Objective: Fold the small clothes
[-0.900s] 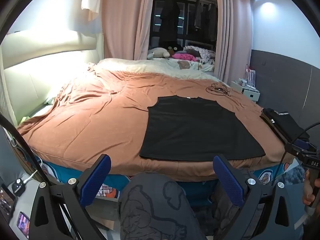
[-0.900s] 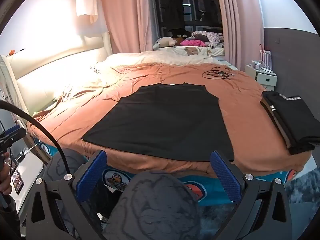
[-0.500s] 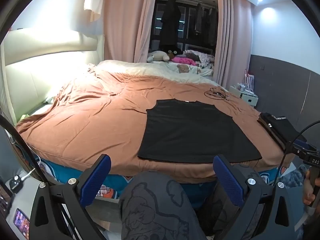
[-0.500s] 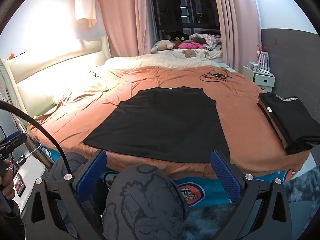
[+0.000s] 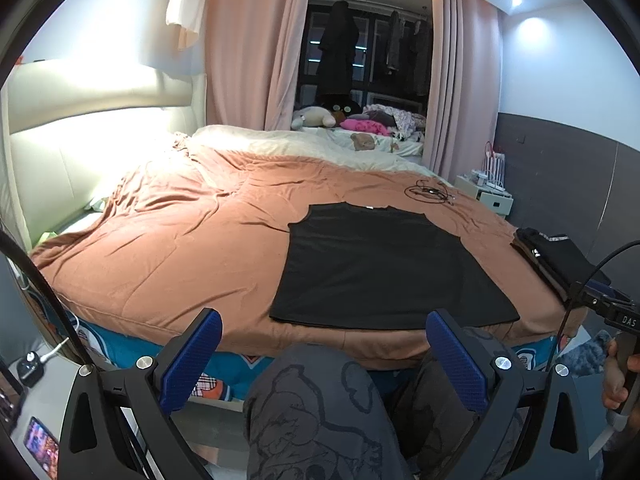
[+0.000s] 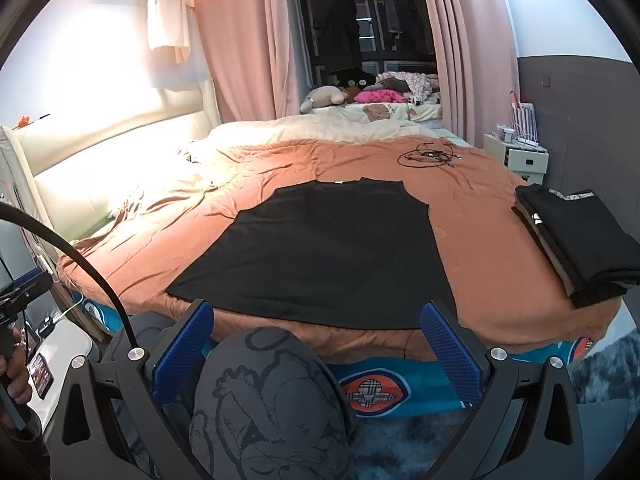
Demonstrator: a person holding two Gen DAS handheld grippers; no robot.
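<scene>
Black shirt on rust-orange bedspread; pink curtains.

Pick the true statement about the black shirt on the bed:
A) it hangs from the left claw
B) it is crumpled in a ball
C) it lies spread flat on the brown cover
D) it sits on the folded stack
C: the black shirt lies spread flat on the brown cover, apart from the folded stack.

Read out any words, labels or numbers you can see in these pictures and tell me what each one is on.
"DAS": white letters on the black body of the right gripper, at the right edge of the left wrist view; they may run on past what shows.
Phone screen: too small to read.
White label at the black shirt neckline: too small to read.
</scene>
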